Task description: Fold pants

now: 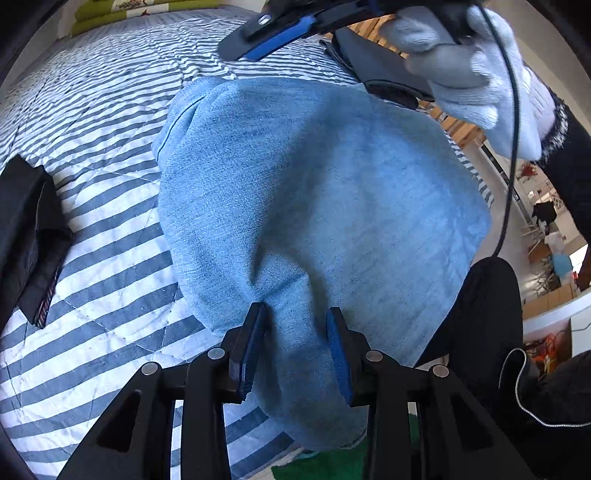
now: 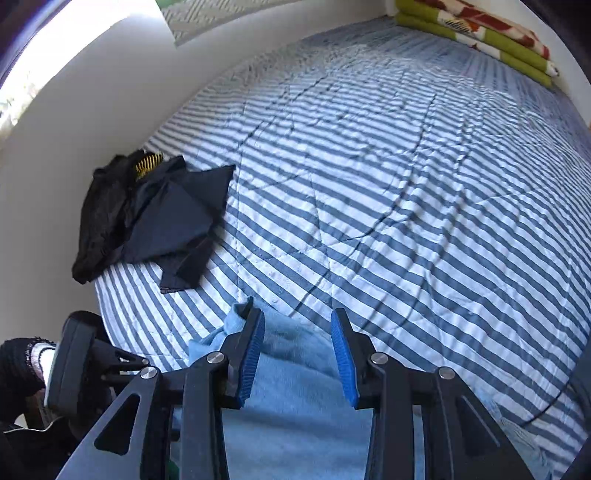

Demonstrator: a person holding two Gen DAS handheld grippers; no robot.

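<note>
Light blue denim pants [image 1: 314, 192] lie folded in a broad pad on the striped bedspread [image 1: 103, 110], near its front edge. My left gripper [image 1: 297, 332] is at the pants' near end, and a raised ridge of denim fills the gap between its blue pads, which press on it. A white-gloved hand [image 1: 461, 70] holds my right gripper [image 1: 251, 40] in the air over the far edge of the pants, with nothing in it. In the right wrist view the right gripper [image 2: 297, 328] has its jaws apart, and the pants [image 2: 295, 406] lie loose beneath them.
Black garments [image 2: 155, 214] are heaped at the bed's left side against the white wall [image 2: 74, 129]. A folded green and red blanket [image 2: 480, 33] lies at the far end. A person's dark trouser leg [image 1: 480, 314] stands by the bed's edge, with green matting [image 1: 325, 465] on the floor below.
</note>
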